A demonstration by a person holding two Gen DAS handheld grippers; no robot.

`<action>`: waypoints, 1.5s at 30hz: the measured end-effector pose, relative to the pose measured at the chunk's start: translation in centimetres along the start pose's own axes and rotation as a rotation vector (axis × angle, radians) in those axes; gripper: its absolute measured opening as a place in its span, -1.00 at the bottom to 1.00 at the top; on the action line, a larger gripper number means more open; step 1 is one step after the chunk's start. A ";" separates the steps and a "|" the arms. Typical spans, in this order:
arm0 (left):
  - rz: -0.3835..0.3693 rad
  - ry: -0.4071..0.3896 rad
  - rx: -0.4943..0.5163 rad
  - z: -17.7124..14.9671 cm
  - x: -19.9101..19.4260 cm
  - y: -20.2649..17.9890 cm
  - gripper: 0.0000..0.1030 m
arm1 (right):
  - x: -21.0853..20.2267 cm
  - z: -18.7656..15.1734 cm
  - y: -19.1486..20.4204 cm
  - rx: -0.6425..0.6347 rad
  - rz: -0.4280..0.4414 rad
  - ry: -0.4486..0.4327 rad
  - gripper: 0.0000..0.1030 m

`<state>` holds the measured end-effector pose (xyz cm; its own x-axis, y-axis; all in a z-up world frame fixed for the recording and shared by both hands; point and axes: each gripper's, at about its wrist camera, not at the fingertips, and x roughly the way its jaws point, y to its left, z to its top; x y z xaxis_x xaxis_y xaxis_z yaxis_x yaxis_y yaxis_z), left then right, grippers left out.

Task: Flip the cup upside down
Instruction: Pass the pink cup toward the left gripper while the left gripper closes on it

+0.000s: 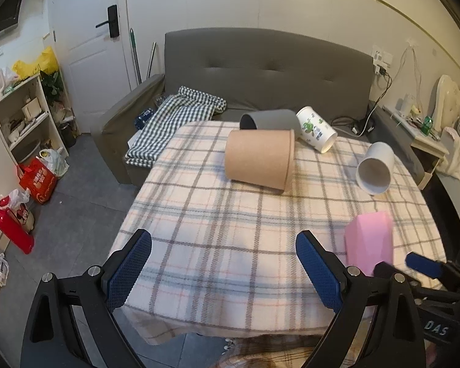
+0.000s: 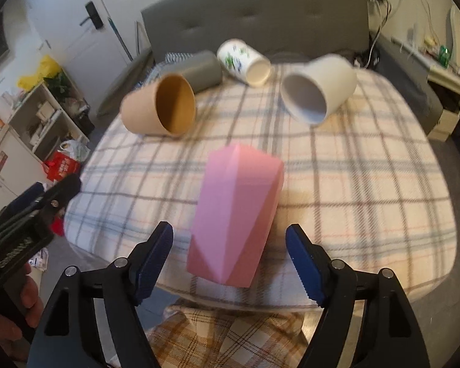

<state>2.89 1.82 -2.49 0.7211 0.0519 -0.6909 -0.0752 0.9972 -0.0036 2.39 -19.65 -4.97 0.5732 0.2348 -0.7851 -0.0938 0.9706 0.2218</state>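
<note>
A pink faceted cup [image 2: 236, 214] stands on the plaid-covered table [image 2: 368, 190], mouth not visible; it also shows in the left wrist view [image 1: 369, 237]. My right gripper [image 2: 230, 257] is open, its fingers on either side of the pink cup's base, apart from it. My left gripper [image 1: 224, 266] is open and empty over the table's near edge, left of the pink cup. A brown cup [image 1: 259, 161], a grey cup [image 1: 270, 119], a white printed cup [image 1: 316, 133] and a plain white cup [image 1: 375, 168] lie on their sides farther back.
A grey sofa [image 1: 260, 70] with a checked cloth [image 1: 174, 122] stands behind the table. Shelves [image 1: 24, 116] and bags [image 1: 38, 181] are on the floor to the left. A side table [image 1: 423, 135] with clutter is at the right.
</note>
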 end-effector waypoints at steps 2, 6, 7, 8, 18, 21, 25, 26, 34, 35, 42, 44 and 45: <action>-0.010 -0.019 0.000 0.1 -0.9 -0.4 0.90 | -1.7 0.2 -0.5 0.001 -0.028 -0.049 0.51; -0.047 -0.051 0.000 0.1 -2.7 -1.9 0.90 | -5.0 0.4 -2.1 0.011 -0.100 -0.132 0.52; -0.055 -0.051 0.000 0.1 -2.9 -2.3 0.90 | -5.7 0.4 -2.6 0.015 -0.120 -0.149 0.53; -0.068 -0.048 0.000 -0.1 -3.1 -2.8 0.90 | -6.3 0.4 -3.1 0.020 -0.137 -0.161 0.53; -0.182 0.017 0.062 -2.3 -2.3 -8.7 0.90 | -8.0 -0.7 -8.3 0.088 -0.230 -0.188 0.53; -0.180 0.023 0.069 -3.1 -1.7 -9.6 0.90 | -7.6 -0.9 -9.5 0.107 -0.238 -0.192 0.53; -0.191 0.034 0.077 -4.0 -0.9 -10.4 0.90 | -6.3 -1.3 -11.1 0.143 -0.245 -0.174 0.53; -0.195 0.038 0.083 -4.2 -0.7 -10.7 0.90 | -5.9 -1.4 -11.5 0.150 -0.247 -0.165 0.53; -0.234 0.084 0.131 -5.8 1.3 -12.5 0.87 | -3.6 -2.3 -13.2 0.186 -0.248 -0.123 0.53; -0.237 0.088 0.133 -5.9 1.5 -12.6 0.87 | -3.3 -2.5 -13.3 0.189 -0.247 -0.117 0.53; -0.240 0.122 0.145 -6.7 3.6 -13.0 0.86 | -1.7 -3.1 -13.7 0.199 -0.244 -0.077 0.53; -0.249 0.127 0.144 -6.8 3.9 -13.0 0.86 | -1.2 -3.3 -13.8 0.205 -0.243 -0.067 0.53; -0.255 0.126 0.147 -6.9 3.9 -13.0 0.84 | -1.0 -3.3 -13.8 0.206 -0.242 -0.064 0.53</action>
<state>1.91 -11.33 -10.11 0.6124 -0.1985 -0.7652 0.2040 0.9749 -0.0895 0.41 -33.15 -9.15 0.6091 -0.0121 -0.7930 0.2150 0.9650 0.1504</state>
